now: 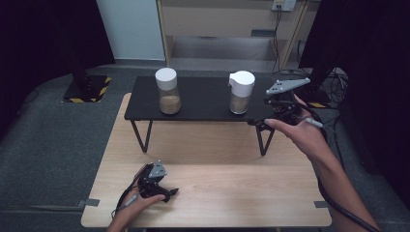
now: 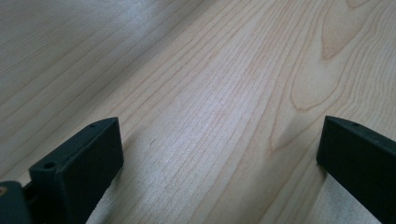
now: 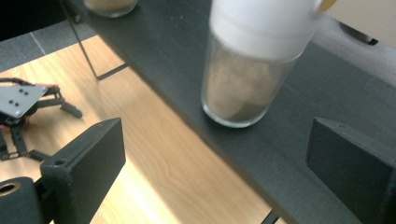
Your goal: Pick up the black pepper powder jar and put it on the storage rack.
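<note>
The right claw (image 3: 215, 172) hangs with jaws spread wide and empty, aimed at the spouted glass jar (image 3: 247, 70) of brownish powder just ahead on the black shelf (image 1: 203, 96). The step in hand looks like a reach for that jar. To do it well, the jaws should straddle the glass body below the white lid (image 1: 241, 79), level and centred, before closing, so the jar does not tip off the shelf's near edge. A second jar (image 1: 168, 92) with a flat white cap stands well apart to the left. The left claw (image 1: 167, 192) rests open and empty, low on the wooden surface (image 1: 232, 183).
</note>
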`<state>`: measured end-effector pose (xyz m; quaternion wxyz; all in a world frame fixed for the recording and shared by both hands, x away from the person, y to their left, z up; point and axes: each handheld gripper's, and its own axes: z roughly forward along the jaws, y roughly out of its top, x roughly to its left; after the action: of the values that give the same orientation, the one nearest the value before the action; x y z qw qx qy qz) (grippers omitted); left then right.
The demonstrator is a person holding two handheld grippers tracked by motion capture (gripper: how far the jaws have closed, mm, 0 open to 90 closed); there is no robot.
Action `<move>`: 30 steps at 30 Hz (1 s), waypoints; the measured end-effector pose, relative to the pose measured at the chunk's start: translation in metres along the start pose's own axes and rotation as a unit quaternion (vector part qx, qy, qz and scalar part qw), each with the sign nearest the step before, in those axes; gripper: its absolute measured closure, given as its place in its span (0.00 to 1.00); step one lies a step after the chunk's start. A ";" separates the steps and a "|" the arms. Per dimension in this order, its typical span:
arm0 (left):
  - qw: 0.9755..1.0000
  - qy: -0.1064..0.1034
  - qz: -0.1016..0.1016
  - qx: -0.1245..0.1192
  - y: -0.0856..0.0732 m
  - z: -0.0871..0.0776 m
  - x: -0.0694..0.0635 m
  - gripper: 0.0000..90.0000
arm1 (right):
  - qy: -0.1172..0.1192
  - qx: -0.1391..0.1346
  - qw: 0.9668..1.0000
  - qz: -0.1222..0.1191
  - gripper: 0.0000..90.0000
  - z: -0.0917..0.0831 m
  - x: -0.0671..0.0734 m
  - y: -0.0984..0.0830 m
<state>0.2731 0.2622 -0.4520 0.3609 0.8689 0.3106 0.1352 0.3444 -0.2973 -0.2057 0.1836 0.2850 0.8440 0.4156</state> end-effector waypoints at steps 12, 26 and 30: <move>1.000 0.001 0.000 0.000 0.000 0.000 0.000 0.00 | 0.010 0.026 1.000 -0.013 0.06 0.003 0.019 -0.012; 1.000 0.001 0.000 0.000 0.000 0.000 0.000 0.00 | 0.011 0.057 0.998 -0.019 0.06 0.018 0.029 -0.024; 1.000 0.001 0.000 0.000 0.000 0.000 0.000 0.00 | 0.015 0.062 0.998 -0.017 0.06 0.020 0.030 -0.029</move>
<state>0.2730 0.2618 -0.4520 0.3606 0.8688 0.3111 0.1357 0.3231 -0.2809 -0.2431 0.1601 0.2756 0.8754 0.3635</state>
